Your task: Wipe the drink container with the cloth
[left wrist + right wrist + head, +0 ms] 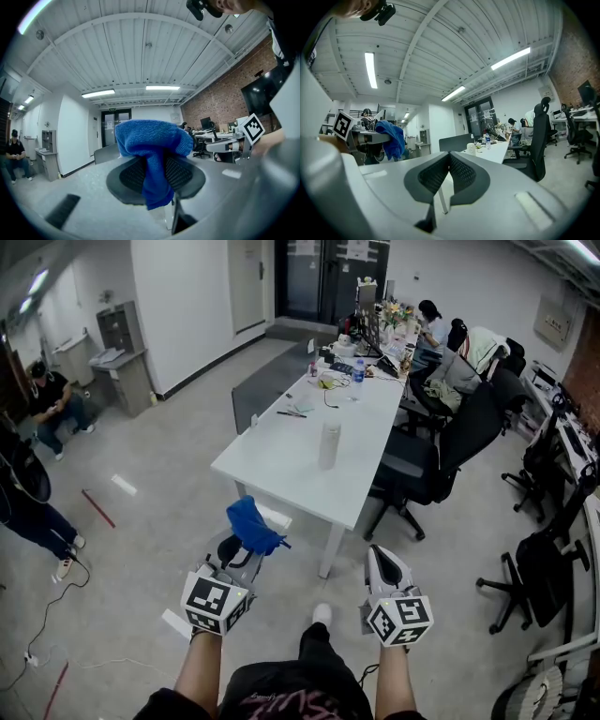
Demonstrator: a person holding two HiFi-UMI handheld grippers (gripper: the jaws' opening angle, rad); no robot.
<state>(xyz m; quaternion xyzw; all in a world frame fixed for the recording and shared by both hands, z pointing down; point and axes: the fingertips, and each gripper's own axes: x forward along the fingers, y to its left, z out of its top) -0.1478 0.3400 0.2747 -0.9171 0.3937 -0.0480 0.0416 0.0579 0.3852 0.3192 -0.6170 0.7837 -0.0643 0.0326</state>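
So, with the left gripper (244, 557) clamped on the bunched blue cloth (253, 526) and the right gripper (381, 559) closed on nothing, the tall drink container (329, 444), standing unheld near the tabletop's (272, 465) near end, could topple if wiped unsteadied.

Big open office with a pale grey concrete floor (169, 512) and a strip of red tape (97, 508) on it. A long white table (281, 465) runs toward dark glass doors (328, 277), with black office chairs (422, 465) along its right side. White walls (187, 306), one brick wall (220, 99), and a ribbed white ceiling (140, 51) with tube lights (98, 93). There's a grey cabinet (122, 352) by the left wall, maybe with a printer on top.
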